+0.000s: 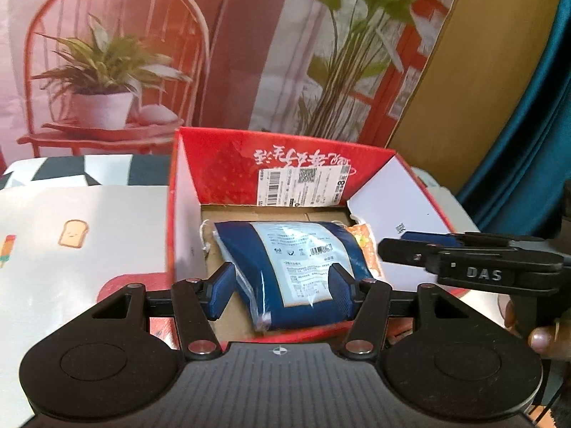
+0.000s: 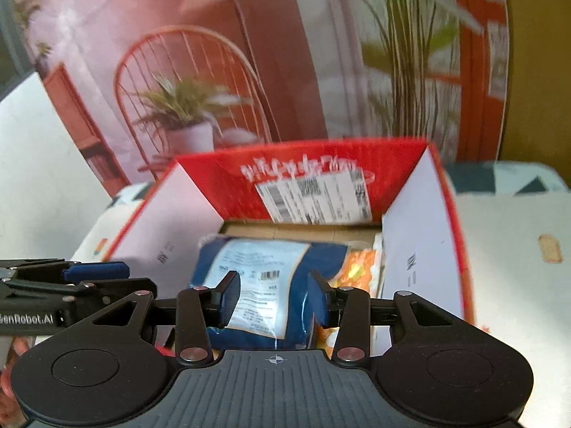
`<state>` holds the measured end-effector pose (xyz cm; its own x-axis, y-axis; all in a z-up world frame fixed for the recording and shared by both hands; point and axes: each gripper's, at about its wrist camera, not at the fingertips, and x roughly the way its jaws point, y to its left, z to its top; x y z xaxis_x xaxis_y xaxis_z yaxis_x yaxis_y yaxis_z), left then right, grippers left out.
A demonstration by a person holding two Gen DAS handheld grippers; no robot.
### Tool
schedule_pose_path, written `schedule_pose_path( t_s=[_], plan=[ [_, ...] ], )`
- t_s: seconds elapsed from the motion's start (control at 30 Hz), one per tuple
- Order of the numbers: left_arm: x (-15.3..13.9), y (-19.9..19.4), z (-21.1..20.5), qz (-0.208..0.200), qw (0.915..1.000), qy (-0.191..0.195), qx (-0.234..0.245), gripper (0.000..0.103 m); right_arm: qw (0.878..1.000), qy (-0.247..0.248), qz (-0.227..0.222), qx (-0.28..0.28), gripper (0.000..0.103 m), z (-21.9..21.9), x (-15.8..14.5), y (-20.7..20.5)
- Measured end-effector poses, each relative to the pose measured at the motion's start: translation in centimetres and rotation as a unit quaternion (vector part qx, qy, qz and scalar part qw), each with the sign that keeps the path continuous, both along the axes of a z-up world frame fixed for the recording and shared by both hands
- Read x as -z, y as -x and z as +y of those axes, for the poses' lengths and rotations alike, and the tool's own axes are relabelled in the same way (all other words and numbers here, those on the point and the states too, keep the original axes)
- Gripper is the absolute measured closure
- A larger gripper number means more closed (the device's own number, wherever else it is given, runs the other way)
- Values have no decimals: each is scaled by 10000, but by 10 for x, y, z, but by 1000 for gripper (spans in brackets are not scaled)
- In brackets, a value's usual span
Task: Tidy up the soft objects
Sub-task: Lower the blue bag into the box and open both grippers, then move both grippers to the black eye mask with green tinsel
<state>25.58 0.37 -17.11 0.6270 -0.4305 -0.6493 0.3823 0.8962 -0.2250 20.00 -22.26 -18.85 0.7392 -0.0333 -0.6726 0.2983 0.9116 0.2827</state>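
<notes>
- Blue pack (image 1: 285, 271) lies in the red box (image 1: 228, 164), on its cardboard floor, label up.
- Left gripper (image 1: 282, 290): fingers (image 1: 223, 290) apart, either side of the pack's near end — whether they touch it I cannot tell.
- Right gripper (image 2: 273, 299): fingers (image 2: 228, 297) apart above the pack, gripping nothing.
- Orange packet (image 2: 357, 267) sits wedged between pack and right box wall, mostly hidden.
- Box stands on a white bench (image 1: 82, 221); printed backdrop (image 1: 142, 53) behind.
- Right view blurred — label unreadable.
</notes>
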Motion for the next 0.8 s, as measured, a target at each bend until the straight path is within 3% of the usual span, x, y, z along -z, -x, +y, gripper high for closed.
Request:
schedule_pose_path(
  t_s=[0.37,0.8],
  plan=[
    [8,72,24,15,9997,132,-216,43,9982,208,-537,-144,63,42,-19,67],
    [56,113,35,495,9974,205,-474,43,9992,191,-58,-338,63,86,26,114]
  ],
)
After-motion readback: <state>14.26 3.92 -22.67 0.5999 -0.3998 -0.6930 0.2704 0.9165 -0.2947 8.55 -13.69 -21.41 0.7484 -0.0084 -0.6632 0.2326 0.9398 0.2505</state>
